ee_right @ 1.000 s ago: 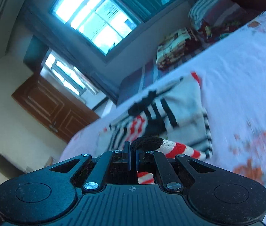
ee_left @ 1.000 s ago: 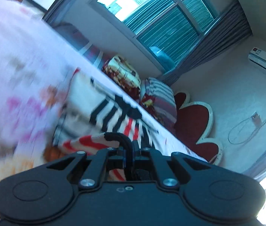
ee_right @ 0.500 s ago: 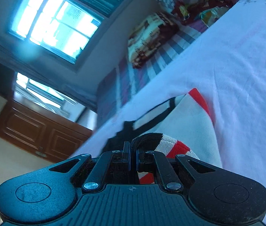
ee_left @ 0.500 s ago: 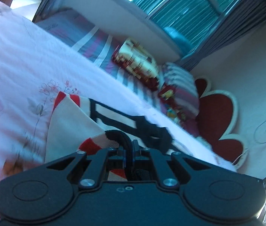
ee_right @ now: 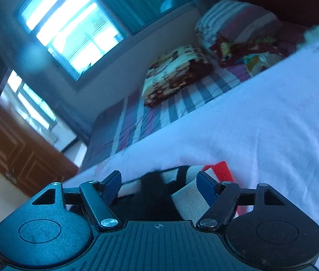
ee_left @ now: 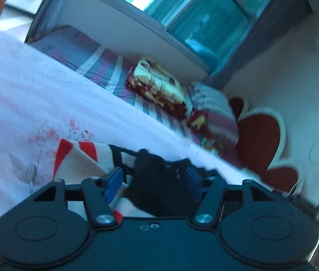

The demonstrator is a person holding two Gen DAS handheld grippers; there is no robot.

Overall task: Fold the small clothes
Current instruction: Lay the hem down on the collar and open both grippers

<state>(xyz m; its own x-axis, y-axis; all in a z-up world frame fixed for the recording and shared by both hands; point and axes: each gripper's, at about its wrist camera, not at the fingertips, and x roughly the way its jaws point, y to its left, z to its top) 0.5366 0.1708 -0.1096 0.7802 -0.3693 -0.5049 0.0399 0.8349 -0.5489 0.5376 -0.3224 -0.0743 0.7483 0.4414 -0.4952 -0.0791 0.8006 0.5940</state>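
1. Left wrist view, left side of the frame: a pale sheet (ee_left: 46, 94) with a faint flower print covers the bed and fills the left half.
2. Lower centre-left: the striped garment (ee_left: 80, 158), cream with red and black bands, lies on that sheet, its red-edged corner pointing to the left.
3. Bottom centre: the left gripper (ee_left: 152, 178) has its jaws opening; the blue pads (ee_left: 113, 180) stand apart on either side of a dark fold of the garment, and neither presses on it.
4. Centre to right: a patterned folded blanket (ee_left: 157, 90) and a striped pillow (ee_left: 213, 110) lie along the far edge of the bed, with a red flower-shaped headboard (ee_left: 258, 135) at the right.
5. Right wrist view, left side: a wooden door (ee_right: 12, 153) sits at the lower left and a bright window (ee_right: 69, 29) at the upper left.
6. Bottom centre: the right gripper (ee_right: 159, 184) has its jaws opening too; the garment's black and cream fold lies between the separated pads, loose, with a red edge showing just right of the right-hand pad.
7. Right side: bare sheet runs to the frame's edge.
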